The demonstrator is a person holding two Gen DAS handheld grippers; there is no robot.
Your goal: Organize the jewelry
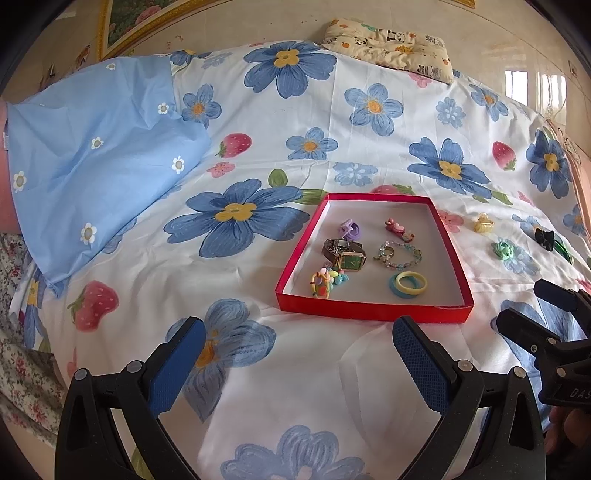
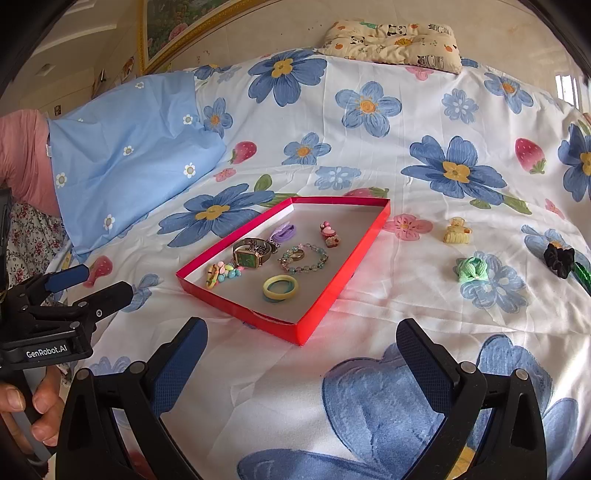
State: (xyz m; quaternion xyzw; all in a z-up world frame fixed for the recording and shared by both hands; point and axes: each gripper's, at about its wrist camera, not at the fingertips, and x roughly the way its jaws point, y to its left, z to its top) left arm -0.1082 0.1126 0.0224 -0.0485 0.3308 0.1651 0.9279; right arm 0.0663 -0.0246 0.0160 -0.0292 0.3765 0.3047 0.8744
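A red shallow tray lies on the flowered bedsheet and holds a green-faced watch, a bead bracelet, stacked rings, a purple clip, a pink clip and a pastel charm. To its right on the sheet lie a yellow claw clip, a green scrunchie and a black bow clip. My left gripper is open and empty before the tray. My right gripper is open and empty.
A light blue pillow lies at the left. A panda-print cushion sits at the far edge of the bed. A framed picture hangs on the wall behind.
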